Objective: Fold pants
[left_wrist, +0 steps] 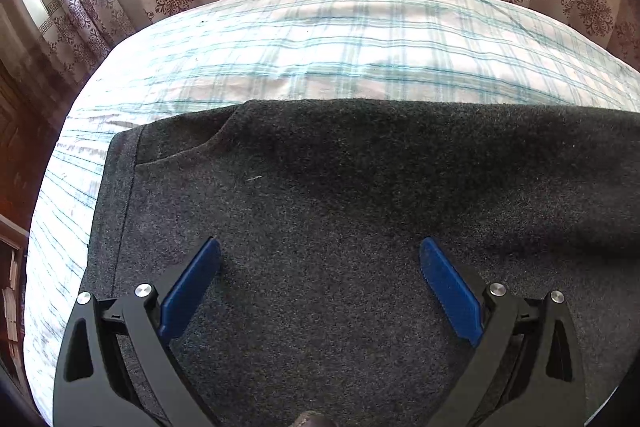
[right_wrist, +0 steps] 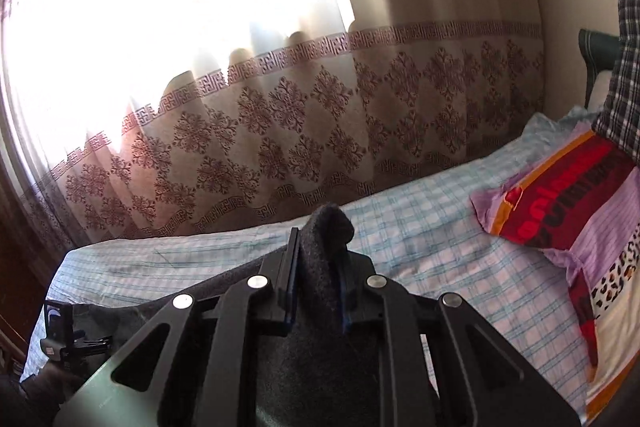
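Dark grey pants (left_wrist: 340, 195) lie flat on the bed, waistband and a pocket seam at the left. My left gripper (left_wrist: 320, 247) hovers just above the fabric, jaws wide open, blue pads (left_wrist: 192, 287) on either side, holding nothing. My right gripper (right_wrist: 316, 255) is shut on a bunched fold of the same grey pants (right_wrist: 324, 227), lifted above the bed; the fabric pokes up between the fingers and hangs below. The left gripper also shows in the right wrist view (right_wrist: 60, 327), low at the left.
The bed has a white and blue plaid sheet (left_wrist: 320, 39). A patterned curtain (right_wrist: 280, 131) hangs along its far side under a bright window. Colourful pillows (right_wrist: 580, 195) lie at the right end. Dark wooden furniture (left_wrist: 16, 155) stands left of the bed.
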{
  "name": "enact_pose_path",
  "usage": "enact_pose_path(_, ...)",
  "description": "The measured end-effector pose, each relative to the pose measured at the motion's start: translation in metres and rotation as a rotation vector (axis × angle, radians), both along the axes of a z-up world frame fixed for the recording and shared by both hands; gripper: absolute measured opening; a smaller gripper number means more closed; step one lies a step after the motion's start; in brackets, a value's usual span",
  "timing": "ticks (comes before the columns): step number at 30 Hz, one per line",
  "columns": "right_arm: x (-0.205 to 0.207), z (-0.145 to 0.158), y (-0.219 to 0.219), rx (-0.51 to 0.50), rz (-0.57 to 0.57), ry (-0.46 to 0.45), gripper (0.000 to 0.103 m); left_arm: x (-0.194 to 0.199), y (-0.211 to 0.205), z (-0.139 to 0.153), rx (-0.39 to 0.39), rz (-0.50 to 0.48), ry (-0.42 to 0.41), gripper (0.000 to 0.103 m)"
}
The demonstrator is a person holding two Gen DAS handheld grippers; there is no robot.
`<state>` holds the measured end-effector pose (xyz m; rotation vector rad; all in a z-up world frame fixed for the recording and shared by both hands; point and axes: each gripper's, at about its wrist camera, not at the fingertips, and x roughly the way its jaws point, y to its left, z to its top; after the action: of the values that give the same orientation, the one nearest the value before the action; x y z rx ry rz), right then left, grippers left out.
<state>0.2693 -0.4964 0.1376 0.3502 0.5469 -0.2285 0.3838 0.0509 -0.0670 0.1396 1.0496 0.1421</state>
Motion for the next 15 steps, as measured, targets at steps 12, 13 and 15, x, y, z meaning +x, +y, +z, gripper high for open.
enact_pose_path(12,0.104,-0.135,-0.042,-0.042,-0.109,0.225,0.015,-0.004,0.001,-0.005,0.010,0.024,-0.063,0.101)
enact_pose_path(13,0.109,-0.140,-0.044,-0.037,-0.111,0.230,0.016,-0.005,0.001,-0.006,0.014,0.025,-0.066,0.101)
enact_pose_path(15,0.117,-0.149,-0.046,-0.030,-0.091,0.239,0.031,-0.008,0.000,-0.007,0.020,0.027,-0.068,0.101)
